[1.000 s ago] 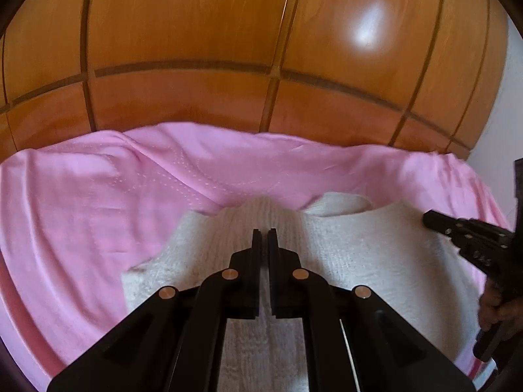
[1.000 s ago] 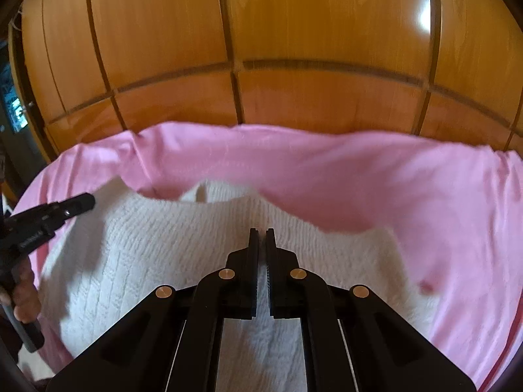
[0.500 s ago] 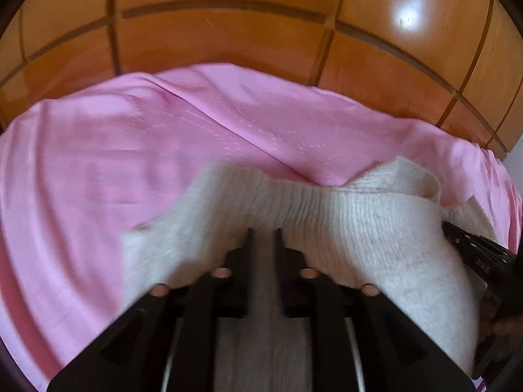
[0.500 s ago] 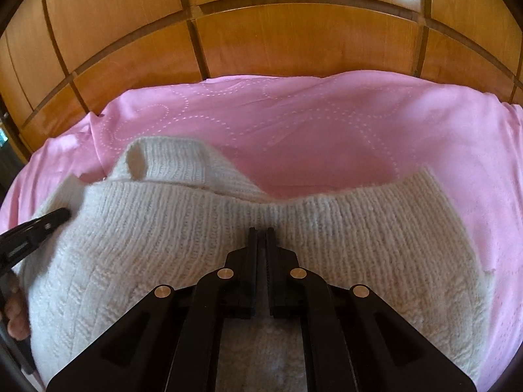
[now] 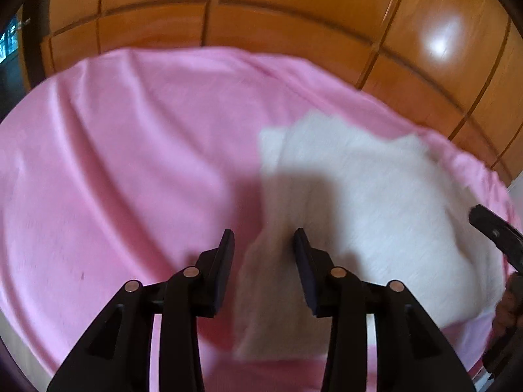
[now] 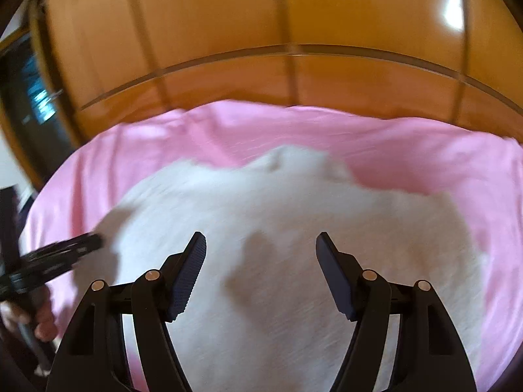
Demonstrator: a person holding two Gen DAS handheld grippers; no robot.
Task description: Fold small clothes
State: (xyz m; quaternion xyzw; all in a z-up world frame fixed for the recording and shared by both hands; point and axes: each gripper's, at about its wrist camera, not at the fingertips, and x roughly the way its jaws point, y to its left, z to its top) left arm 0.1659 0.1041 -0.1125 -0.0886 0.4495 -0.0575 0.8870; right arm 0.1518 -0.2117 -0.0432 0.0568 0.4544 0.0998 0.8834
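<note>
A small cream knitted sweater (image 5: 359, 202) lies on a pink sheet (image 5: 130, 170); it also shows in the right wrist view (image 6: 278, 228), blurred by motion. My left gripper (image 5: 264, 245) is open above the sweater's left edge, with a strip of knit showing between its fingers. My right gripper (image 6: 261, 245) is open wide and empty above the middle of the sweater. The right gripper shows at the right edge of the left wrist view (image 5: 497, 232). The left gripper shows at the left of the right wrist view (image 6: 65, 248).
The pink sheet (image 6: 425, 163) covers a bed, with wrinkles on its left part. A glossy wooden panelled wall (image 5: 294, 16) stands right behind the bed. A dark opening (image 6: 29, 98) lies at the far left.
Both grippers were shut on the sweater and carried it forward; now both have opened and let it go. The sweater lies flat on the sheet and both grippers have pulled back.
</note>
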